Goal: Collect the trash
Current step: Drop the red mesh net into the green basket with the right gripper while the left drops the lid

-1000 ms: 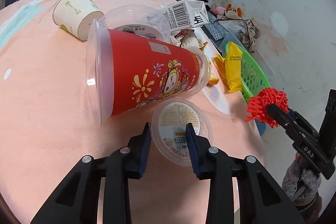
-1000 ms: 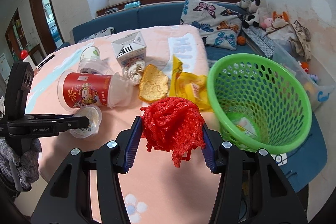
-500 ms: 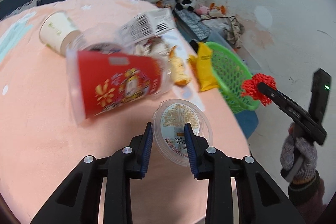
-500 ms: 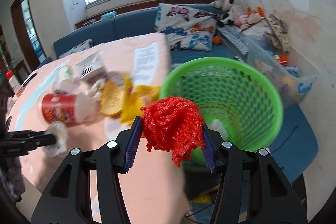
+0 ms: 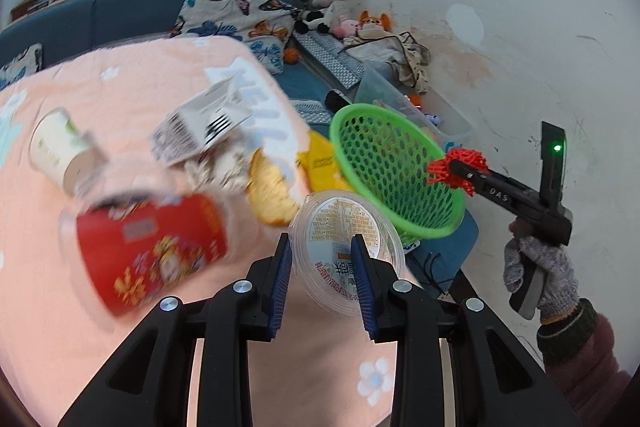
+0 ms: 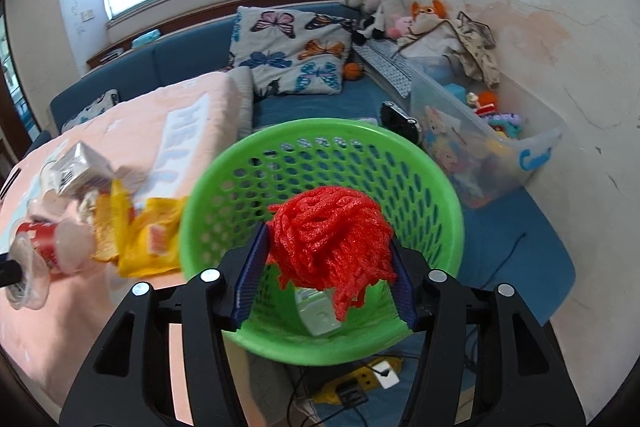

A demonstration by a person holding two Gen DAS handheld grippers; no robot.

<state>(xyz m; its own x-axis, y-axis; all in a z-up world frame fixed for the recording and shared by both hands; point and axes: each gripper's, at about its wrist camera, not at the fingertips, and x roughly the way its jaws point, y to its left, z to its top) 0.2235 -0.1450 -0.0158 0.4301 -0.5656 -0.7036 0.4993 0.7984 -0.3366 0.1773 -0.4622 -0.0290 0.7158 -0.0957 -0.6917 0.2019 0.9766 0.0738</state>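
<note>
My left gripper (image 5: 322, 259) is shut on a clear plastic lid (image 5: 340, 227) with a printed label, held above the peach table near its right edge. My right gripper (image 6: 326, 251) is shut on a red mesh ball (image 6: 332, 227) and holds it over the green basket (image 6: 436, 183); the ball (image 5: 460, 165) and basket (image 5: 384, 163) also show in the left wrist view. A pale carton (image 6: 318, 313) lies in the basket. On the table lie a red cup (image 5: 156, 247), a paper cup (image 5: 56, 151), a milk carton (image 5: 200, 123), a yellow wrapper (image 6: 156, 239) and bread (image 5: 272, 191).
The basket stands beside the table's right edge, over a blue sofa seat (image 6: 516, 251). A clear toy bin (image 6: 488, 147) and soft toys (image 6: 384, 3) sit along the white wall. A butterfly pillow (image 6: 292, 51) lies behind the table. A yellow power strip (image 6: 360, 379) lies on the floor.
My right gripper has carried the red mesh ball rightward from above the table to over the green basket. My left gripper has lifted the clear lid off the table and moved toward the basket.
</note>
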